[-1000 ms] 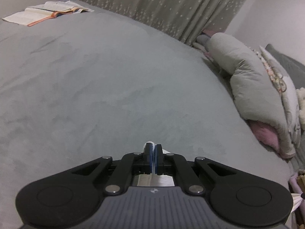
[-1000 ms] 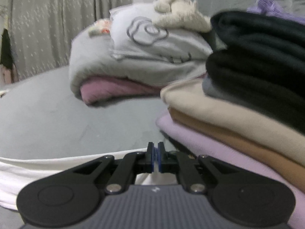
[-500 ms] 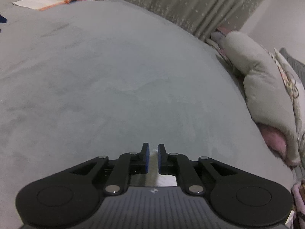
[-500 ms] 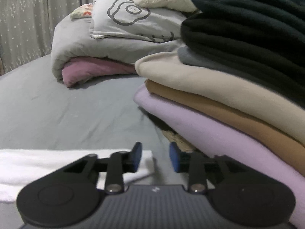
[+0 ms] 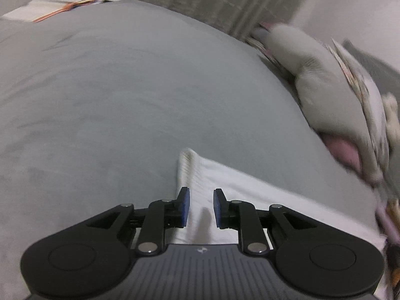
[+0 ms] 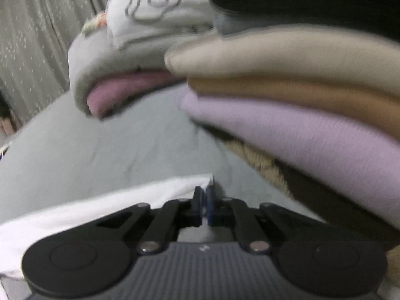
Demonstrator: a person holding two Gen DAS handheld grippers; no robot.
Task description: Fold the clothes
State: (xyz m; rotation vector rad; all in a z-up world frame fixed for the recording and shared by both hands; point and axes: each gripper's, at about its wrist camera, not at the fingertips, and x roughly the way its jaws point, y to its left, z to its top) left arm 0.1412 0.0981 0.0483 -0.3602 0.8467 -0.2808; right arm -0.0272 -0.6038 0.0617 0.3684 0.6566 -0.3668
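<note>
Left wrist view: book at upper left, far back on grey bed. White cloth at lower middle, flat on bed, ribbed corner toward the middle. Left gripper low over that corner, jaws a little apart and opening, cloth under the gap, pads not pressing.

Right wrist view: white cloth at lower left. Right gripper at bottom middle, pinched tight on cloth's corner. Folded pile at right, near gripper.

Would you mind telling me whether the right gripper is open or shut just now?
Shut: the right gripper has its blue fingers pressed together, pinching a corner of the white garment.
</note>
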